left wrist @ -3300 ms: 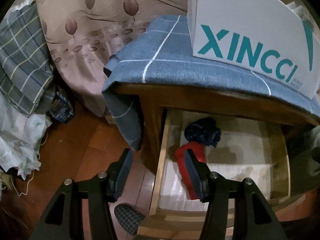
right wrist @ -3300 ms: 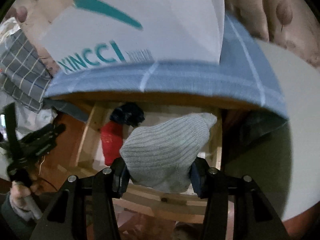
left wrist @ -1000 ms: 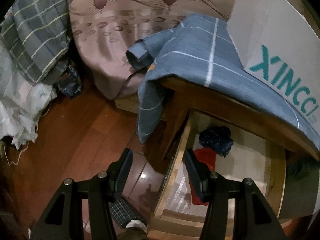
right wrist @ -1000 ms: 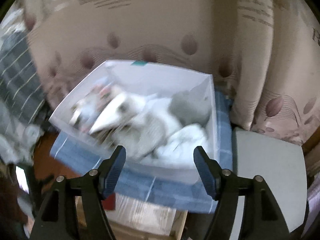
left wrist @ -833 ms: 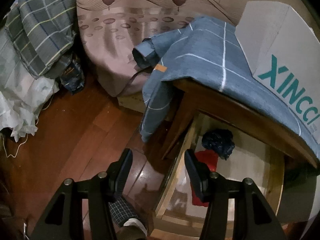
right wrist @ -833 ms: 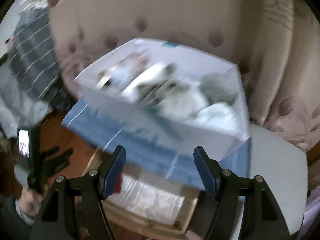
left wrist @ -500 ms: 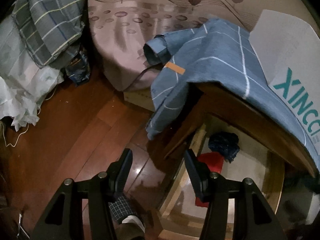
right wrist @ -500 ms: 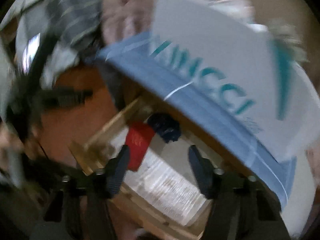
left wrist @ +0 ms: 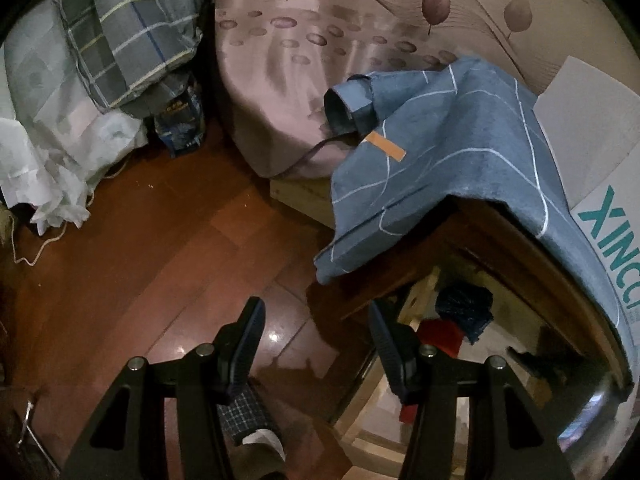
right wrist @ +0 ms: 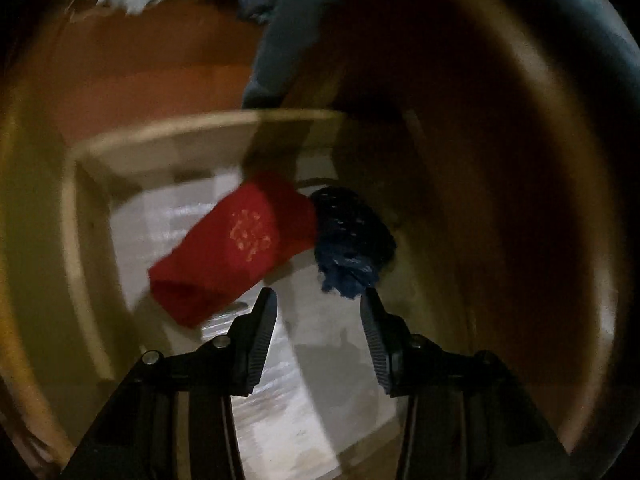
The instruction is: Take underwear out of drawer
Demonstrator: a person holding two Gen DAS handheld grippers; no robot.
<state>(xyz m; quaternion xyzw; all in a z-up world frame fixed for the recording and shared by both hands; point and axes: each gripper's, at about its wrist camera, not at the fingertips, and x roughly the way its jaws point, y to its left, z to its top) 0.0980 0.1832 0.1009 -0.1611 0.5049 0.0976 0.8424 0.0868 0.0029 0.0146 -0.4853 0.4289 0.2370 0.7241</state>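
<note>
The open wooden drawer (right wrist: pixel 168 136) holds a red folded garment (right wrist: pixel 236 244) and a dark blue bundle (right wrist: pixel 352 236) side by side on its pale lining. My right gripper (right wrist: pixel 318 304) is down inside the drawer, just short of both pieces, its jaws closing with nothing between them. In the left wrist view the same red garment (left wrist: pixel 440 334) and blue bundle (left wrist: pixel 464 306) show at the lower right inside the drawer (left wrist: pixel 416 300). My left gripper (left wrist: pixel 316 316) hangs open and empty over the floor, left of the drawer.
A blue checked cloth (left wrist: pixel 440 160) drapes over the nightstand top, with a white XINCCI box (left wrist: pixel 600 184) on it. A bed with a pink leaf-print cover (left wrist: pixel 300 60) stands behind. Plaid bedding (left wrist: pixel 128 28) and white bags (left wrist: pixel 60 152) pile at the left on the wooden floor (left wrist: pixel 140 260).
My right gripper dropped from above the white box down into the drawer, rolling and narrowing its jaws. My left gripper drifted left, away from the drawer.
</note>
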